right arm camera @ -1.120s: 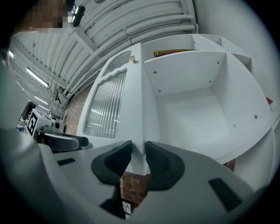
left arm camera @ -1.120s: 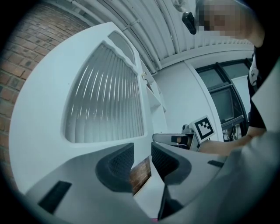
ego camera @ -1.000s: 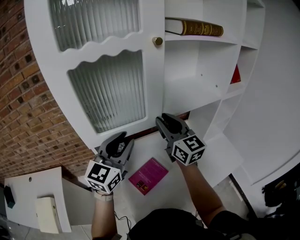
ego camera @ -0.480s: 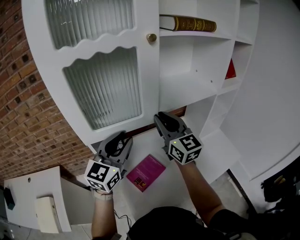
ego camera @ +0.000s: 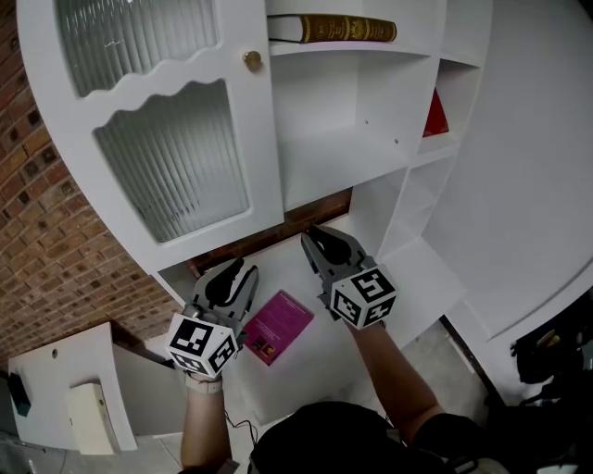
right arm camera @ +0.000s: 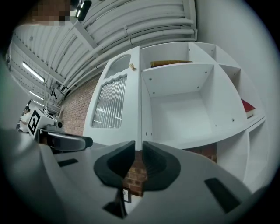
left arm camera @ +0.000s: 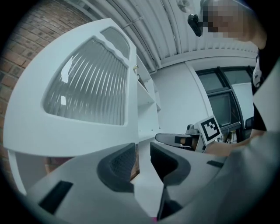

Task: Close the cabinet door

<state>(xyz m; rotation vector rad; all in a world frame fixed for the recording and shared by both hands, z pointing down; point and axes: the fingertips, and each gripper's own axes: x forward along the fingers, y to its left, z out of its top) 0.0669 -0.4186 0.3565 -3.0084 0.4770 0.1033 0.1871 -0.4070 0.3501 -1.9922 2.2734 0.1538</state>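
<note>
The white cabinet door [ego camera: 176, 139] with ribbed glass and a brass knob [ego camera: 252, 61] stands open at the left of the shelves. It also fills the left gripper view, where the door [left arm camera: 87, 96] looms above the jaws, and its edge [right arm camera: 138, 96] runs straight ahead in the right gripper view. My left gripper [ego camera: 243, 270] [left arm camera: 142, 153] hangs below the door's bottom corner, open and empty; its jaws have just been closing a little. My right gripper [ego camera: 315, 237] [right arm camera: 141, 151] sits below the door's free edge; its jaws have just been closing to a thin slit, with nothing between them.
A dark book [ego camera: 334, 28] lies on the top shelf and a red book [ego camera: 435, 116] stands in the right compartment. A magenta book [ego camera: 276, 326] lies on the low shelf between my grippers. A brick wall [ego camera: 56, 250] is at the left.
Both grippers have dropped lower and away from the door's bottom edge. The right jaws have narrowed. The door stands at the same angle.
</note>
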